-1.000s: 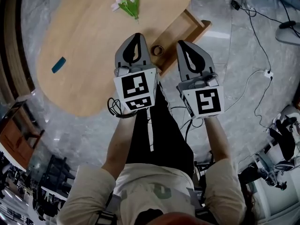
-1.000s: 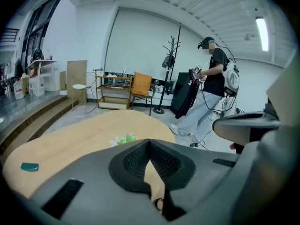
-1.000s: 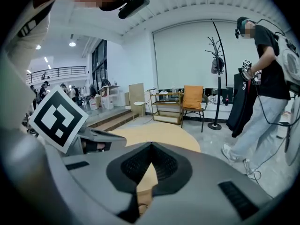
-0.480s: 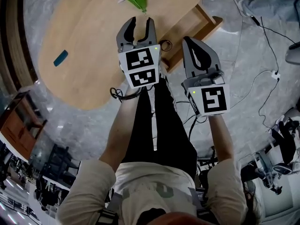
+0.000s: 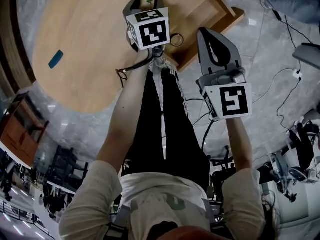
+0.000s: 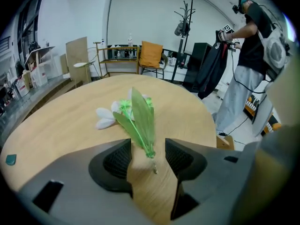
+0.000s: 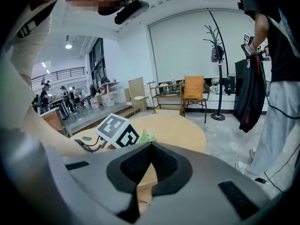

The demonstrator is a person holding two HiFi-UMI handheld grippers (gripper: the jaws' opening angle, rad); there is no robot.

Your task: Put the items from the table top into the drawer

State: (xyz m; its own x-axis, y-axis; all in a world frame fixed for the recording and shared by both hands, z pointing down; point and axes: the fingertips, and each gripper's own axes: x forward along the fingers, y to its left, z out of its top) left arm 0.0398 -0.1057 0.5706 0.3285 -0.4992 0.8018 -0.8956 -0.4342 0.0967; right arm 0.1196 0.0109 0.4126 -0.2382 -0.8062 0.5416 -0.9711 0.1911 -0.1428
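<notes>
Left tool, jaws just opened wider, has the flower stem between them on the wooden bench; right tool is closed, empty.

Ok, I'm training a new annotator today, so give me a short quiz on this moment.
1. True or false: the right gripper is shut.
2. What does the flower rest on?
3. What lies between the left gripper's jaws? A) its stem B) a cup C) nothing
Key: 1 true. 2 the round wooden table. 3 A; those jaws have just been opening and don't press it yet.
</notes>
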